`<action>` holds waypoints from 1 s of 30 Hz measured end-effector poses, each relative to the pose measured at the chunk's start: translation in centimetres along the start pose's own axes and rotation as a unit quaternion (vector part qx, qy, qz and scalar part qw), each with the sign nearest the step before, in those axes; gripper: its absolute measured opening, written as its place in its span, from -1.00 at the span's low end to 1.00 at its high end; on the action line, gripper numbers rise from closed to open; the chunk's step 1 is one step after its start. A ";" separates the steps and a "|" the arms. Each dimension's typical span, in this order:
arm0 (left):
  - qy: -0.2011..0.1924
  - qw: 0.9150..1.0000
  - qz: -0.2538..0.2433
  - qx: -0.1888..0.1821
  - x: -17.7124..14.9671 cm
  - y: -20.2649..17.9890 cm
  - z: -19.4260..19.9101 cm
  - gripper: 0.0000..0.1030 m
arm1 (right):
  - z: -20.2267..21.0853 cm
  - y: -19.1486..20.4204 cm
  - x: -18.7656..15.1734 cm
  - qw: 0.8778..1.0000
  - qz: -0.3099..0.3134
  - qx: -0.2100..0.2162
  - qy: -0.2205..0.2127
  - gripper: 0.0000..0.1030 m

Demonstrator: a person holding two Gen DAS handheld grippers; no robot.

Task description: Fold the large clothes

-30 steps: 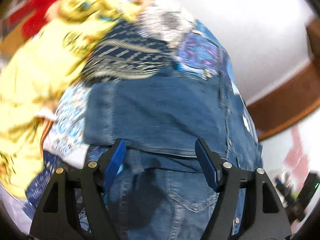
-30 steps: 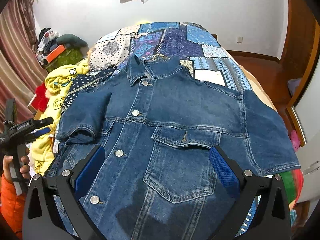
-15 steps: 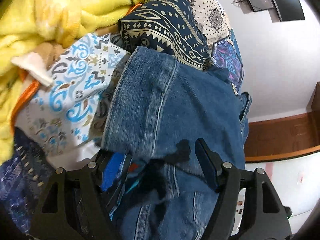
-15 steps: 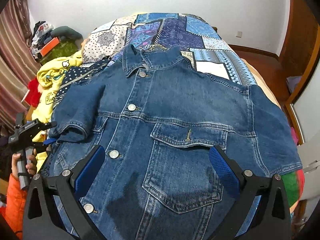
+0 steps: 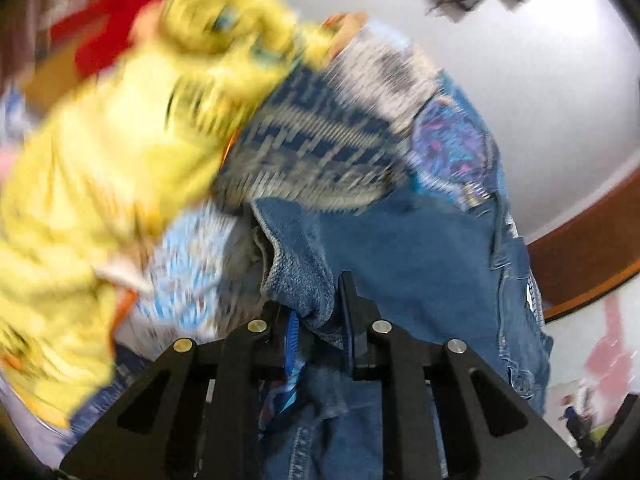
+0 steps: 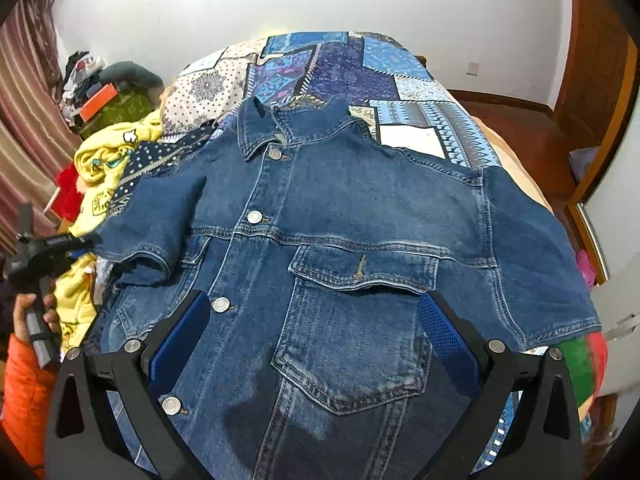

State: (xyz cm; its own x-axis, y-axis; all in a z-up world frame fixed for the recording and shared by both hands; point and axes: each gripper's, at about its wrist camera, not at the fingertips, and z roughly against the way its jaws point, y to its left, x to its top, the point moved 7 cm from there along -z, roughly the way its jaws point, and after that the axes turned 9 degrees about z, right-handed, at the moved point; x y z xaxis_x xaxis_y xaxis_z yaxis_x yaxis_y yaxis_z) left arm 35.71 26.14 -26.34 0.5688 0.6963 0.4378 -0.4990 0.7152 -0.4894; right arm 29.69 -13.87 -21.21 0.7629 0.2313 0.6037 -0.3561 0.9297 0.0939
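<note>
A dark blue denim jacket lies face up and buttoned on the bed, collar at the far end. Its left short sleeve is folded in over the chest. In the left wrist view, which is blurred, my left gripper has its jaws closing with a fold of that sleeve's cuff pinched between the blue pads. The right wrist view shows this left gripper at the sleeve's outer edge, held by a hand. My right gripper hangs open above the chest pocket, touching nothing.
A blue patchwork bedspread covers the bed under the jacket. A yellow blanket and red cloth are heaped at the left side. An orange sleeve shows at the lower left. A wooden door stands at the right.
The left gripper's jaws went from wide open to pinching the sleeve cuff, and its view swung and blurred. The right gripper stayed over the jacket front.
</note>
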 end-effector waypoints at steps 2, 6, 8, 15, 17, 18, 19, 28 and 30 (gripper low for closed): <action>-0.034 0.998 -0.043 0.005 1.1 -2.8 2.0 -0.67 | 0.6 -0.3 -0.1 1.000 -0.003 0.001 -0.008 1.00; -0.093 0.991 -0.093 -0.026 2.5 -9.3 6.3 -0.67 | 1.6 -1.5 -0.2 1.000 -0.010 -0.009 -0.023 1.00; -0.106 0.987 -0.106 -0.054 2.9 -12.8 7.5 -0.67 | 2.2 -2.5 -0.4 0.999 -0.017 -0.020 -0.030 1.00; -0.108 0.966 -0.204 -0.116 -1.1 -26.2 7.8 -0.68 | 3.9 -6.1 -2.0 0.997 -0.048 -0.030 -0.042 1.00; -0.111 0.959 -0.231 -0.126 -3.0 -29.3 7.1 -0.68 | 4.3 -7.5 -2.6 0.996 -0.062 -0.035 -0.045 1.00; -0.107 0.956 -0.239 -0.130 -3.8 -30.5 6.7 -0.68 | 4.5 -8.1 -2.9 0.996 -0.069 -0.036 -0.046 1.00; -0.097 0.955 -0.247 -0.136 -5.0 -31.7 6.0 -0.68 | 4.8 -9.0 -3.2 0.995 -0.079 -0.038 -0.047 1.00; 0.049 0.934 -0.331 -0.127 -18.1 -37.1 -3.2 -0.72 | 5.8 -14.3 -6.6 0.988 -0.133 -0.068 -0.031 1.00; 0.090 0.924 -0.352 -0.116 -21.2 -37.1 -5.2 -0.72 | 5.8 -15.2 -7.2 0.987 -0.142 -0.072 -0.026 1.00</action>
State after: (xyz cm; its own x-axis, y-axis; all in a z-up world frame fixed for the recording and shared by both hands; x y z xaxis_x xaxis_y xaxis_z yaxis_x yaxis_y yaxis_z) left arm 45.55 -15.46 -21.42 0.8096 0.0270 0.5864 0.1779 0.9407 -0.2890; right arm 26.46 -31.34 -22.40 0.7913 -0.0556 0.6089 -0.0483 0.9871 0.1529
